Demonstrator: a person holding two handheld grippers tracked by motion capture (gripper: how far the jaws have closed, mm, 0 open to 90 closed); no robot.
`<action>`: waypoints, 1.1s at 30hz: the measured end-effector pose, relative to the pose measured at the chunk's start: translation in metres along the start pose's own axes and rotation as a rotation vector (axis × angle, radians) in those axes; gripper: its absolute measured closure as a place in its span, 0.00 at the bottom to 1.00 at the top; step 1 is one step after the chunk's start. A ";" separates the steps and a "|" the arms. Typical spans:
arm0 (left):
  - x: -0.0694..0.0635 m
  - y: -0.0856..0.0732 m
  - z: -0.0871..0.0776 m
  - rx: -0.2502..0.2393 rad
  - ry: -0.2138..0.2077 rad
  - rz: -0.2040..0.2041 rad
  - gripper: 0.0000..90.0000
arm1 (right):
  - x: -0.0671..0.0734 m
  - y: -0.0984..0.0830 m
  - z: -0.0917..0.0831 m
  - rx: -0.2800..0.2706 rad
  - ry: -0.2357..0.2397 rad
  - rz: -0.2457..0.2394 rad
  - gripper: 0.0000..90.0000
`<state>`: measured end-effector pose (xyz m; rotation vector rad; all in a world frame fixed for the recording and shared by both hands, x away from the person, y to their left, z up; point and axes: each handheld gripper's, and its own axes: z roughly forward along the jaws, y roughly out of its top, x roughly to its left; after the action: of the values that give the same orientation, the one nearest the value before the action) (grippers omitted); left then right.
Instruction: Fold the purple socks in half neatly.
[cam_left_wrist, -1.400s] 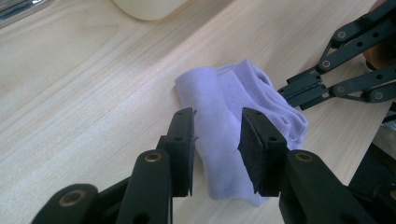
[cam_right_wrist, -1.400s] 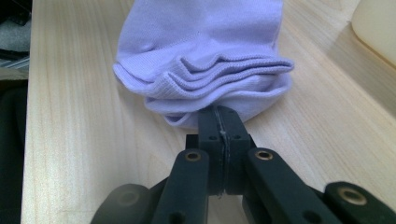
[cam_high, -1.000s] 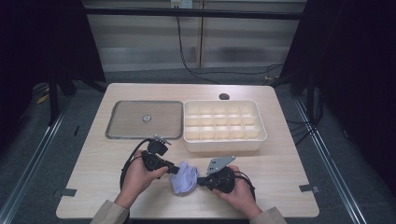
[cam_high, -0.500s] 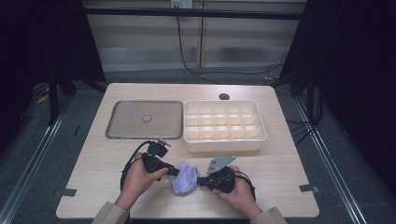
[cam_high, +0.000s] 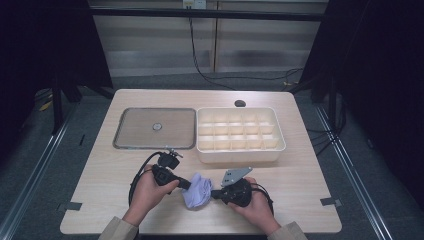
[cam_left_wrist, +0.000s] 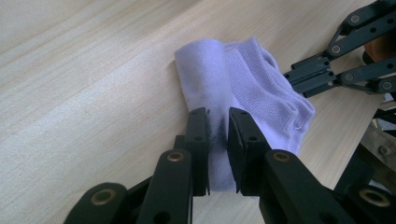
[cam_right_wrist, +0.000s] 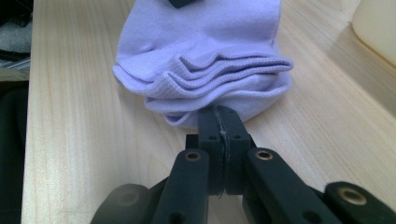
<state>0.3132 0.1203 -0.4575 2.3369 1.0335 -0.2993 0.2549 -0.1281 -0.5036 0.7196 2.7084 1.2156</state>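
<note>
Two grippers on one lilac sock.
Left gripper jaws have just been closing, now pinching the sock; right gripper clamped on its edge, hands unmoved.

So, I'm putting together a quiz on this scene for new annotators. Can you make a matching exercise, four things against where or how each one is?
Things:
1. lavender sock
2. cream divided tray
3. flat grey lid
4. right hand-held gripper

Places or states:
A. far left on the table, a small knob at its centre
B. jaws shut on a thin edge of fabric
C. folded up on the near table edge, between both hands
D. far right on the table, its compartments empty

Pairs: 1-C, 2-D, 3-A, 4-B
</note>
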 end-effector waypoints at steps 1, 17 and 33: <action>0.000 0.000 0.000 0.000 0.001 0.001 0.88 | 0.000 0.000 0.000 -0.001 0.000 0.001 0.99; -0.004 0.004 -0.002 0.014 -0.011 0.004 0.94 | 0.000 0.000 0.000 0.000 -0.001 0.002 0.99; -0.014 0.010 -0.004 0.022 -0.017 0.029 0.97 | 0.000 0.000 0.000 0.001 -0.002 0.000 0.99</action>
<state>0.3108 0.1088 -0.4444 2.3635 0.9920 -0.3202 0.2546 -0.1279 -0.5034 0.7204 2.7080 1.2124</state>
